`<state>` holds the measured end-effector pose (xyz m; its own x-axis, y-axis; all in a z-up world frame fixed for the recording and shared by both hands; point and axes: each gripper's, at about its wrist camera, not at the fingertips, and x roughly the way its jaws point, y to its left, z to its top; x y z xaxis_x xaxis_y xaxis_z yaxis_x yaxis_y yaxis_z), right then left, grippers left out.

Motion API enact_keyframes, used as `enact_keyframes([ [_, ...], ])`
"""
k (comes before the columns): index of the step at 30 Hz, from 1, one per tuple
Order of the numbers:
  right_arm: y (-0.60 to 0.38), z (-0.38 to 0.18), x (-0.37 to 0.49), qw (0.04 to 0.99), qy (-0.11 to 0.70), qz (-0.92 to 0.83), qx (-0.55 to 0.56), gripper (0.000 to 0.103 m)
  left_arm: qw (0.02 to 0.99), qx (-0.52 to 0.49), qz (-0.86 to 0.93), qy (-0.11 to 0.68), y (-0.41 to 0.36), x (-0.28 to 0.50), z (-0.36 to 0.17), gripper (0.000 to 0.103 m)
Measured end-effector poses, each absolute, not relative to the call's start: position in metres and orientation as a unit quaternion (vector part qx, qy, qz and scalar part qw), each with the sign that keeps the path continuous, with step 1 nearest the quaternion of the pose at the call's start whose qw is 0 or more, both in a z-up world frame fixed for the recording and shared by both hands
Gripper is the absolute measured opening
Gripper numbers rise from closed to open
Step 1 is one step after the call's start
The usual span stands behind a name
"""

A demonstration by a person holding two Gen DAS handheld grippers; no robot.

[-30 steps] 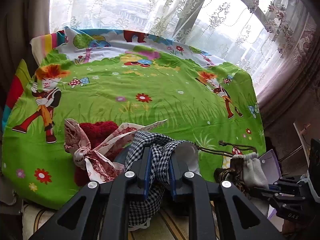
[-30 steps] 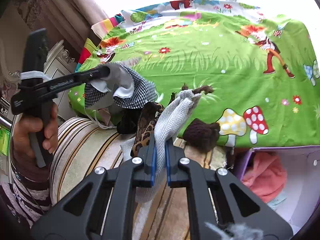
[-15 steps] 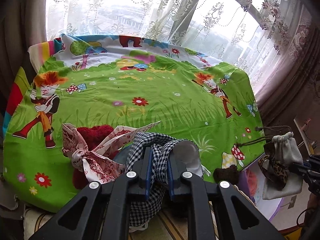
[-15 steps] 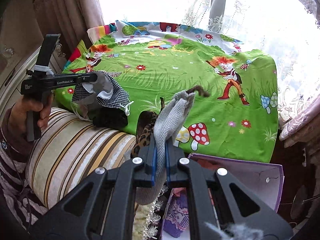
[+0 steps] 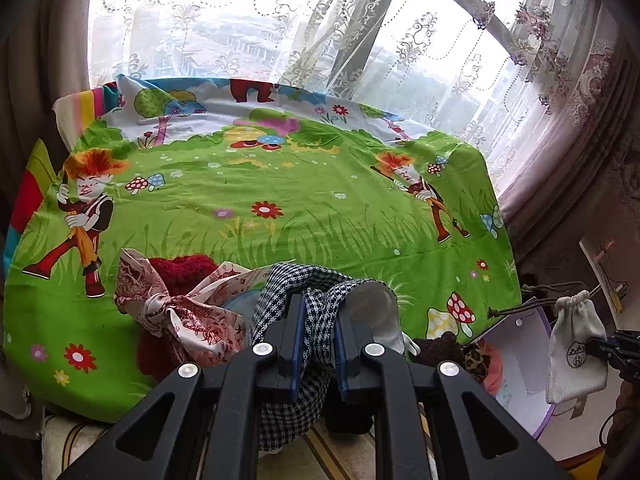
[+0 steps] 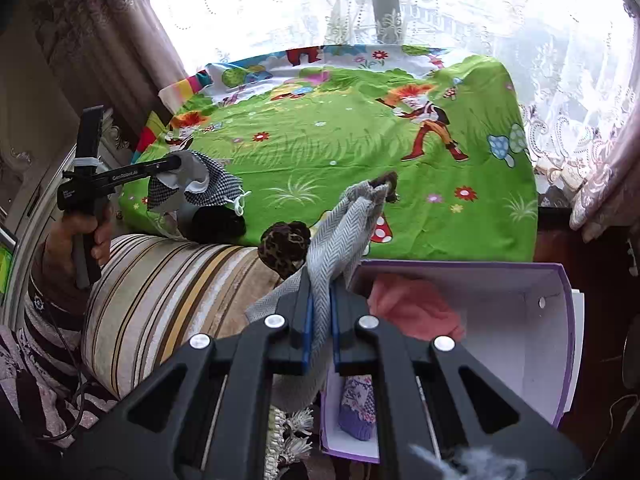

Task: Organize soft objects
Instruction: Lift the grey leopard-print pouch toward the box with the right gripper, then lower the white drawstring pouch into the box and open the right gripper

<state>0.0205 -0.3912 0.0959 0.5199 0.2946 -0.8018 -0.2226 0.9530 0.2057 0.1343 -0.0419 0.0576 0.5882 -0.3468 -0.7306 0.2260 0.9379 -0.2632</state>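
My left gripper (image 5: 318, 320) is shut on a black-and-white checked cloth (image 5: 304, 296) and holds it over the near edge of the green cartoon sheet (image 5: 280, 184); it also shows in the right wrist view (image 6: 176, 164). My right gripper (image 6: 320, 300) is shut on a grey herringbone drawstring pouch (image 6: 352, 216), held above the left edge of the white and purple box (image 6: 520, 320). The pouch also shows at the right of the left wrist view (image 5: 576, 344). A leopard-print item (image 6: 284, 248) sits beside the pouch.
A red patterned scarf (image 5: 188, 312) lies over a dark red knit item (image 5: 176, 272) on the sheet. A dark brown knit item (image 6: 218, 220) lies at the sheet's edge. The box holds a pink cloth (image 6: 408, 308) and a purple floral item (image 6: 356, 408). A striped cushion (image 6: 168, 292) lies below.
My right gripper has carried the pouch right and back from the sheet's edge to above the box. My left gripper has held the checked cloth nearly still.
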Motion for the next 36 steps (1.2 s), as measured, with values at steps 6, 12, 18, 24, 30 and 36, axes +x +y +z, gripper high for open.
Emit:
enact_keyframes([
  [6, -0.425, 0.092, 0.006, 0.874, 0.471, 0.109, 0.058, 0.010, 0.895, -0.067, -0.174, 0.406, -0.054, 0.125, 0.077, 0.014],
  [12, -0.447, 0.080, -0.009, 0.869, 0.480, 0.094, 0.075, 0.010, 0.900, -0.059, -0.199, 0.383, -0.074, 0.111, 0.104, 0.014],
  [18, -0.468, 0.055, -0.023, 0.855, 0.498, 0.102, 0.106, 0.010, 0.898, -0.045, -0.233, 0.371, -0.104, 0.095, 0.123, 0.014],
  [24, -0.481, 0.011, -0.030, 0.818, 0.540, 0.145, 0.136, 0.010, 0.882, -0.034, -0.281, 0.376, -0.145, 0.079, 0.129, 0.014],
  [30, -0.477, -0.032, -0.032, 0.775, 0.602, 0.171, 0.084, 0.010, 0.856, -0.048, -0.333, 0.392, -0.184, 0.069, 0.130, 0.014],
  [36, -0.488, -0.077, -0.028, 0.732, 0.656, 0.177, 0.048, 0.010, 0.820, -0.076, -0.383, 0.419, -0.224, 0.063, 0.125, 0.014],
])
